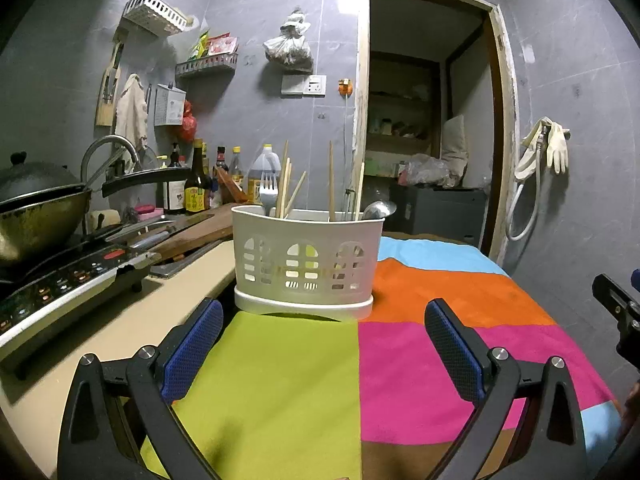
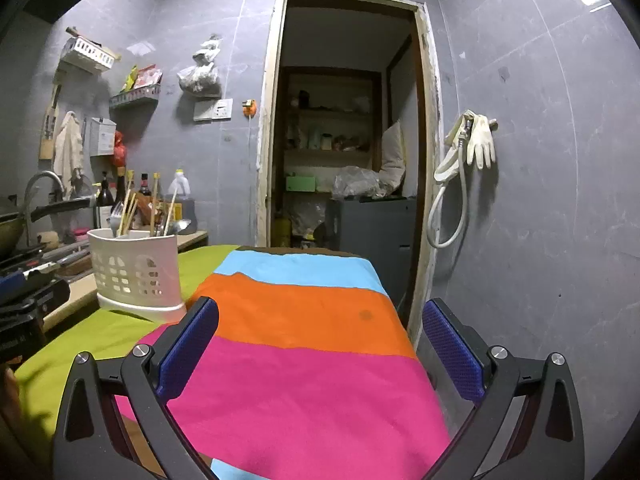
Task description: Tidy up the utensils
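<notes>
A white plastic utensil caddy (image 1: 306,258) stands upright on my colour-block cloth (image 1: 440,344), its base on the green panel at the seam with the orange one, close to the beige countertop (image 1: 116,320). Arched cut-outs with slotted grilles pierce its front wall, and a wider drip tray rims the bottom. Out of its top rise a steel fork (image 1: 268,192), tines up, several pale wooden chopsticks (image 1: 331,180) leaning at different angles, and the bowl of a metal spoon (image 1: 378,210) tipped toward the right rim. My left gripper (image 1: 324,344) hangs just short of the caddy, blue-padded fingers (image 1: 196,352) spread wide with nothing between them. My right gripper (image 2: 320,344) sits over the pink and orange stripes, jaws likewise wide apart and empty; from its camera the caddy (image 2: 136,268) lies well to the left. An induction cooker (image 1: 68,284) with a wok (image 1: 38,220) flanks the counter.
</notes>
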`<state>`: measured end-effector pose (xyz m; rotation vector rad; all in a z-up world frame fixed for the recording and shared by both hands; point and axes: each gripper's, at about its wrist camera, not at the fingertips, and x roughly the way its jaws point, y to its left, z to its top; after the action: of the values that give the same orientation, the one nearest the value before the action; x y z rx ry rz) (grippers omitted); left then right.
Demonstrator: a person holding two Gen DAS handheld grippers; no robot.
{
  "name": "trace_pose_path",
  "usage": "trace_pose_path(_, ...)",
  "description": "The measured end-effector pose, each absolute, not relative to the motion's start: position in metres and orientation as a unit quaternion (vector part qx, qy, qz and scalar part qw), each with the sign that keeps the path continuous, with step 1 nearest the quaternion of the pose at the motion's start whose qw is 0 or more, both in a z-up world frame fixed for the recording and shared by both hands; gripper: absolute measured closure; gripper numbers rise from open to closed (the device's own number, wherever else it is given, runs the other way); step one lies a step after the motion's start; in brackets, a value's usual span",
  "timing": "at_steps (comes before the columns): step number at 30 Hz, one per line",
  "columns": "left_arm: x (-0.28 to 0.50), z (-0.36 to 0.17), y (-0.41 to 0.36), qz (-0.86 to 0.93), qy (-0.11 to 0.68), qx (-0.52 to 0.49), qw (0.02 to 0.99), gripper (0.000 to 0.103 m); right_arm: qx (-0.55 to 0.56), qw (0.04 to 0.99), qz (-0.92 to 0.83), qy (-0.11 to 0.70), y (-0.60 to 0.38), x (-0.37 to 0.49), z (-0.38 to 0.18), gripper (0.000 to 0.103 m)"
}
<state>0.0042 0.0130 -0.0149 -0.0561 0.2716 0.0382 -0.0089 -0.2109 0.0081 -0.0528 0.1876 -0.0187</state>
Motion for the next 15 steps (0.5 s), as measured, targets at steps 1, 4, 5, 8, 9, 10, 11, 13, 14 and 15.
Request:
trace_pose_path(1, 0.0048, -0.0158, 0.0134, 0.02, 0.136, -0.03, 0.99, 0.004, -0.026, 0.995, -0.009, 0.095, -0.2113, -0.0089, 0.0075, 0.0)
trace_pose_path(4, 0.0052, -0.0172, 0.0145, 0.023, 0.138, -0.03, 0.99, 0.004, -0.028, 0.995, -0.008, 0.1, -0.2099, -0.0081, 0.0054, 0.0)
trace_pose_path(5, 0.0049, -0.0169, 0.0149, 0.024, 0.137, -0.03, 0.99, 0.004, -0.026, 0.994, -0.007, 0.102, -0.2103, -0.0076, 0.0051, 0.0)
trace_pose_path(8, 0.0041, -0.016, 0.0157, 0.026, 0.137, -0.028, 0.99, 0.004, -0.022, 0.994, -0.005, 0.104, -0.2116, -0.0071, 0.0047, 0.0)
trace_pose_path(9, 0.0042, -0.016, 0.016, 0.027, 0.137, -0.028, 0.99, 0.004, -0.021, 0.994, -0.005, 0.104, -0.2118, -0.0071, 0.0047, 0.0)
trace_pose_path(10, 0.0038, -0.0161, 0.0154, 0.027, 0.137, -0.028, 0.99, 0.004, -0.022, 0.994, -0.005, 0.104, -0.2117, -0.0072, 0.0046, 0.0)
trace_pose_path(11, 0.0035, -0.0164, 0.0151, 0.027, 0.137, -0.028, 0.99, 0.004, -0.022, 0.994, -0.005, 0.105, -0.212, -0.0074, 0.0048, 0.0)
trace_pose_path(13, 0.0035, -0.0163, 0.0152, 0.025, 0.139, -0.027, 0.99, 0.004, -0.021, 0.994, -0.005, 0.104, -0.2119, -0.0076, 0.0049, 0.0)
trace_pose_path(14, 0.0036, -0.0163, 0.0149, 0.025, 0.139, -0.027, 0.99, 0.004, -0.021, 0.994, -0.005, 0.104, -0.2118, -0.0075, 0.0049, 0.0)
trace_pose_path(15, 0.0033, -0.0163, 0.0148, 0.025, 0.139, -0.027, 0.99, 0.004, -0.021, 0.994, -0.005, 0.104, -0.2115, -0.0071, 0.0048, 0.0)
